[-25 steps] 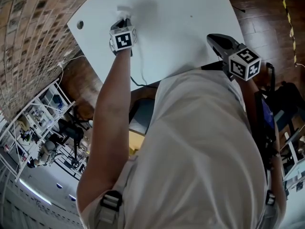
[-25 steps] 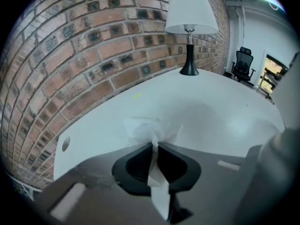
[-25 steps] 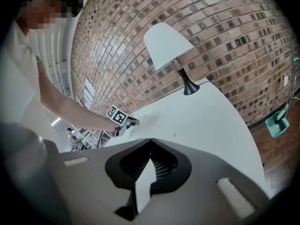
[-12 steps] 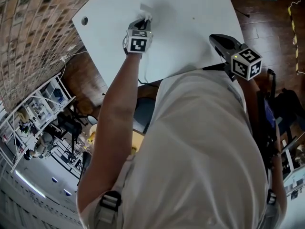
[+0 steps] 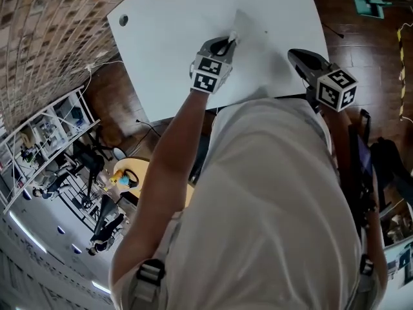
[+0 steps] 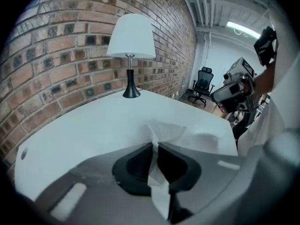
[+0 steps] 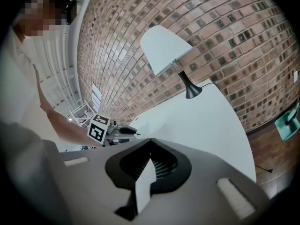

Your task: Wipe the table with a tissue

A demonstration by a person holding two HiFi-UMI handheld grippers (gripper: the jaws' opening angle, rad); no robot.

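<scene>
**Head view.**
- White surface (image 5: pixel 174 50): fills the far part of the frame, with a small round hole (image 5: pixel 122 20) near its left corner.
- Left gripper (image 5: pixel 231 39): reaches out over the surface, right of its middle, and points down and away. Its marker cube (image 5: pixel 210 73) sits nearer the body.
- Tissue (image 5: pixel 242 26): white and crumpled. It sticks out past the left jaws and lies against the surface.
- Right gripper (image 5: pixel 293 55): sits at the near right edge of the surface, well apart from the tissue. Its marker cube (image 5: pixel 337 88) is turned upward.
- Person's pale shirt (image 5: pixel 271 205): fills the near half of the frame.
- Brick wall (image 5: pixel 45 31): on the left.
- Wooden floor (image 5: pixel 361 37): on the right.

**Left gripper view.**
- Left gripper (image 6: pixel 154 145): the jaws are closed on the tissue (image 6: pixel 164 132). A strip of it runs back between the pads, and a bunch fans out in front onto the surface (image 6: pixel 93 125).
- Table lamp (image 6: pixel 131 55): white shade on a black stem, standing upright at the far end against the brick wall (image 6: pixel 70 41).
- Office chair (image 6: pixel 204 81): stands beyond the surface.

**Right gripper view.**
- Right gripper (image 7: pixel 150 139): the jaws are pressed together at the tips, and nothing sticks out past them. A pale wedge shows in the slot behind the tips, but what it is cannot be told.
- Lamp (image 7: pixel 171 48): at the far side of the surface (image 7: pixel 201 116).
- Left gripper's cube (image 7: pixel 98 129): on the left.
</scene>
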